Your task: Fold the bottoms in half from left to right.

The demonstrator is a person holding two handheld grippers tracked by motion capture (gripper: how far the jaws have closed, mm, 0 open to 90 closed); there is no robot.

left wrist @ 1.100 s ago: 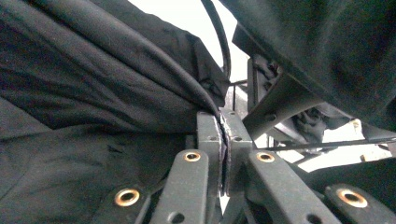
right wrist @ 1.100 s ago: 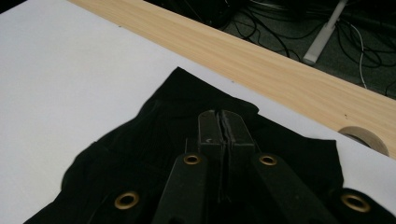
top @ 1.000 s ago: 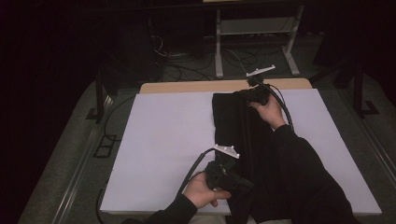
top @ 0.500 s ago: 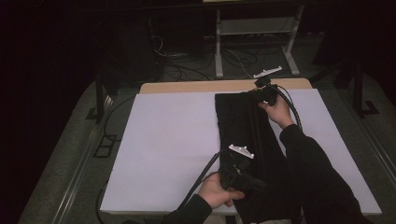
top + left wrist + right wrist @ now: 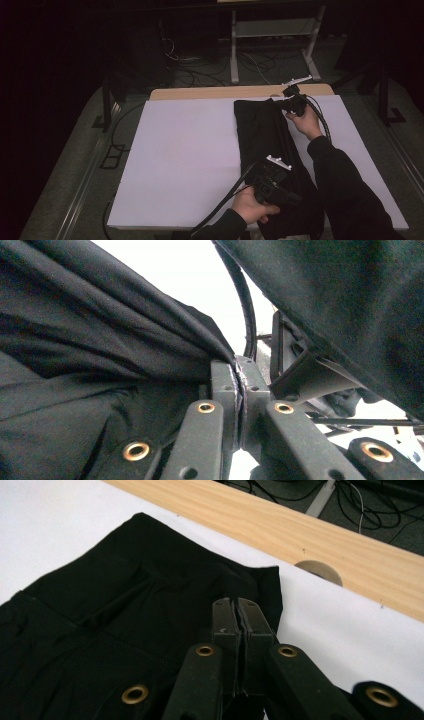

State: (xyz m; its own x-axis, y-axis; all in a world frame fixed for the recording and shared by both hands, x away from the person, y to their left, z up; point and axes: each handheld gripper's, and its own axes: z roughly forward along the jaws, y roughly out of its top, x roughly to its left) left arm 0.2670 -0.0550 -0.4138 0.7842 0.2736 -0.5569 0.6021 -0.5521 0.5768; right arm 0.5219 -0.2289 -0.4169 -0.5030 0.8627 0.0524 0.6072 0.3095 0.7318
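Black folded cloth garment (image 5: 272, 150) lies lengthwise on the white-covered desk (image 5: 190, 160), its far corner clenched in the right tongs (image 5: 239, 611), near edge clenched in the left tongs (image 5: 239, 375); judgement: draw both ends evenly, low, fabric taut, avoiding creases.

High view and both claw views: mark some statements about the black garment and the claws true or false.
1. The black garment lies on the white sheet. True.
2. The left claw stands wide open. False: its jaws are shut, pinching black cloth.
3. The right claw is at the garment's far end, near the wooden table edge. True.
4. The garment covers the sheet's left half. False: it lies on the right half.
5. The right claw's jaws are shut. True.
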